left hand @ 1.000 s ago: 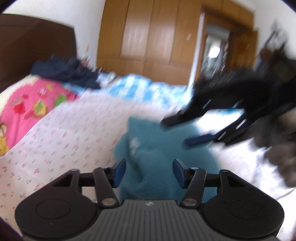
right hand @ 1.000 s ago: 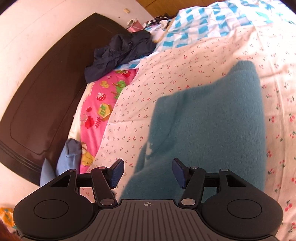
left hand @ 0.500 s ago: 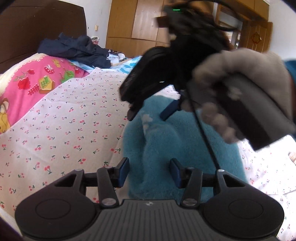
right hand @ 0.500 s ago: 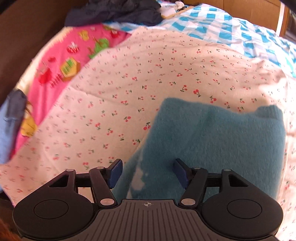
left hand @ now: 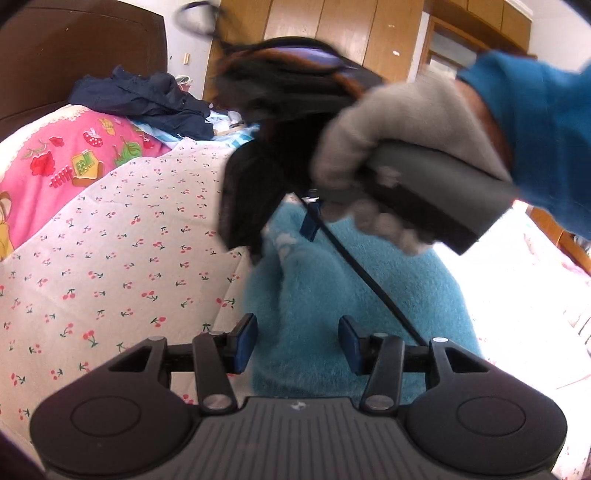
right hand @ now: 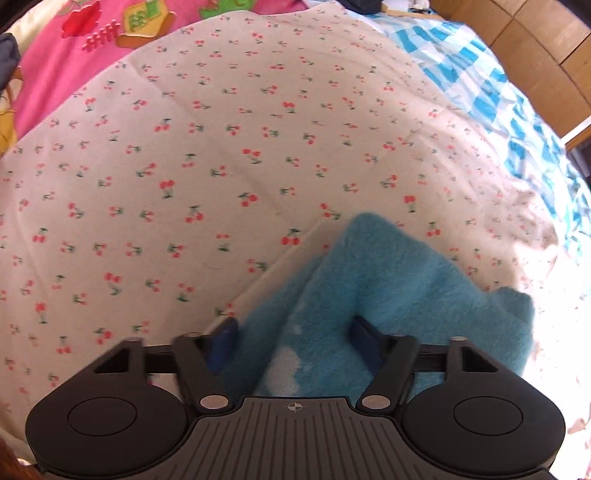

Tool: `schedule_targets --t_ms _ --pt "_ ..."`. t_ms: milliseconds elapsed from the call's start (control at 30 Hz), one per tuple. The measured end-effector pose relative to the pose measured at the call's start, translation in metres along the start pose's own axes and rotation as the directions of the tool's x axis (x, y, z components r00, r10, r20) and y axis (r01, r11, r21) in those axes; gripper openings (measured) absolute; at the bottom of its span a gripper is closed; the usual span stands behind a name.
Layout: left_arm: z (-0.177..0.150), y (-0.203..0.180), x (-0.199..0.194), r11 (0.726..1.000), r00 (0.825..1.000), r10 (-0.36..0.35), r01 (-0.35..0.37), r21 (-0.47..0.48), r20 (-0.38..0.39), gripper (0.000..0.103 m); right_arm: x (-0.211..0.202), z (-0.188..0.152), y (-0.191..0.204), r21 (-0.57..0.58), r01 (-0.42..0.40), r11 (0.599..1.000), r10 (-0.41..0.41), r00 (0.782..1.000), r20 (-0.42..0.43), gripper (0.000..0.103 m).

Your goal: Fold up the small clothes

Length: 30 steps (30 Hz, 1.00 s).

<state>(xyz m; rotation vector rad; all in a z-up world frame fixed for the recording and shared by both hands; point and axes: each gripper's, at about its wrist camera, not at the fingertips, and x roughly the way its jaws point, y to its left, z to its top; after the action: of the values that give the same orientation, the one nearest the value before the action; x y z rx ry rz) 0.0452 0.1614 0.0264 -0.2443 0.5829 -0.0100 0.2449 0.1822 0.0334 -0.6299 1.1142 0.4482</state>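
A fluffy teal garment [left hand: 332,280] lies on the cherry-print sheet [left hand: 129,258]. My left gripper [left hand: 297,343] hovers at its near end, jaws apart, with the fleece between and below the blue pads; I see no pinch. In the left wrist view a grey-gloved hand [left hand: 388,129] holds my right gripper [left hand: 282,236], which points steeply down onto the garment's far end. In the right wrist view the right gripper [right hand: 294,343] is closing. Both its pads sink into the teal garment [right hand: 388,280], which puckers into a ridge between them.
A pink cartoon quilt [left hand: 55,166] and a dark navy clothes pile [left hand: 147,99] lie at the back left by the brown headboard [left hand: 74,55]. Blue-white checked bedding [right hand: 498,92] lies beyond the sheet. A black cable [left hand: 369,284] crosses the garment. Wooden wardrobes [left hand: 332,22] stand behind.
The right gripper swung in over the garment's far end, tipped downward and narrowed its jaws. The cloth there went from flat to ridged. The left gripper stayed in place.
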Motion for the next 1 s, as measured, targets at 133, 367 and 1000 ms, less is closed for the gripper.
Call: schedule_targets --t_ms 133,367,1000 --pt "0.001 0.003 -0.003 0.999 0.999 -0.040 0.040 -0.015 0.018 0.054 -0.034 -0.017 -0.035 0.092 -0.053 0.994 0.047 0.996 0.073 0.022" --pt "0.002 0.005 -0.031 0.982 0.971 -0.177 0.184 -0.036 0.159 0.066 -0.093 -0.059 -0.106 0.318 -0.188 0.929 0.096 0.955 0.281 0.021" --pt "0.007 0.027 0.010 0.978 0.999 -0.037 0.039 -0.206 0.014 0.069 0.014 -0.039 -0.067 0.401 -0.374 0.836 0.252 0.912 0.325 0.021"
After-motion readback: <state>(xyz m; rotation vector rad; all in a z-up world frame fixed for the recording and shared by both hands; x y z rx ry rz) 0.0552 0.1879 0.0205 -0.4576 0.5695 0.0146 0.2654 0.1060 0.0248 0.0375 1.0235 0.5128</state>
